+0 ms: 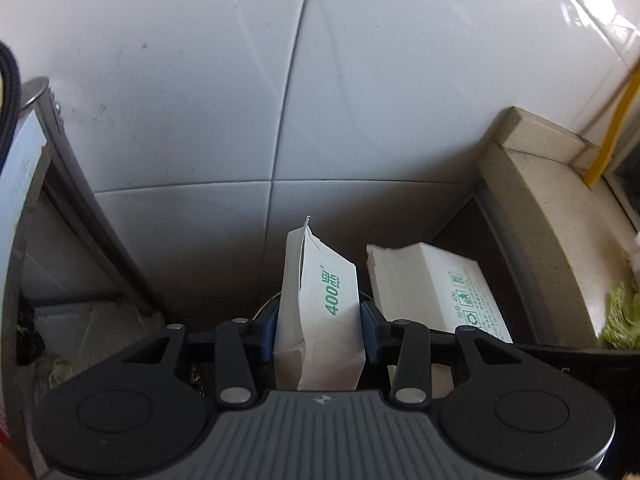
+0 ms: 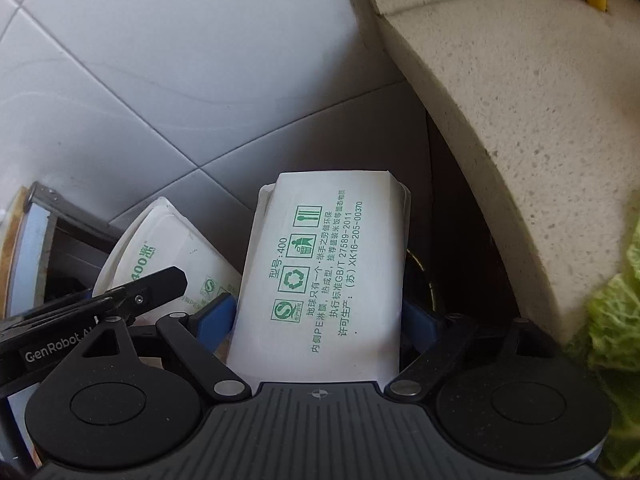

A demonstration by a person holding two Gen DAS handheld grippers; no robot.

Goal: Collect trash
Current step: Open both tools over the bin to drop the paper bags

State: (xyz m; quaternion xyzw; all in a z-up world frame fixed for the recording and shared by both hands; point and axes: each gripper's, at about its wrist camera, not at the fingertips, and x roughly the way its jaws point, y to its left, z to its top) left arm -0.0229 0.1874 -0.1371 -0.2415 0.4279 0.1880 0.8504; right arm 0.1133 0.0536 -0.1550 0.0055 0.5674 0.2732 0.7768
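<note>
My left gripper (image 1: 319, 326) is shut on a white paper food box (image 1: 320, 312) with green "400" print, squeezed narrow between the blue pads. My right gripper (image 2: 318, 320) is shut on a second white paper food box (image 2: 324, 276) with green symbols and text. Each box shows in the other view: the right one to the right in the left wrist view (image 1: 436, 288), the left one to the left in the right wrist view (image 2: 168, 256). Both are held over a dark gap beside the counter; what lies below is hidden.
A white tiled wall (image 1: 240, 100) fills the background. A beige stone counter edge (image 2: 500, 120) curves on the right, with green cabbage leaves (image 2: 616, 312) and a yellow pipe (image 1: 612, 132). A metal-framed object (image 1: 52, 184) stands at the left.
</note>
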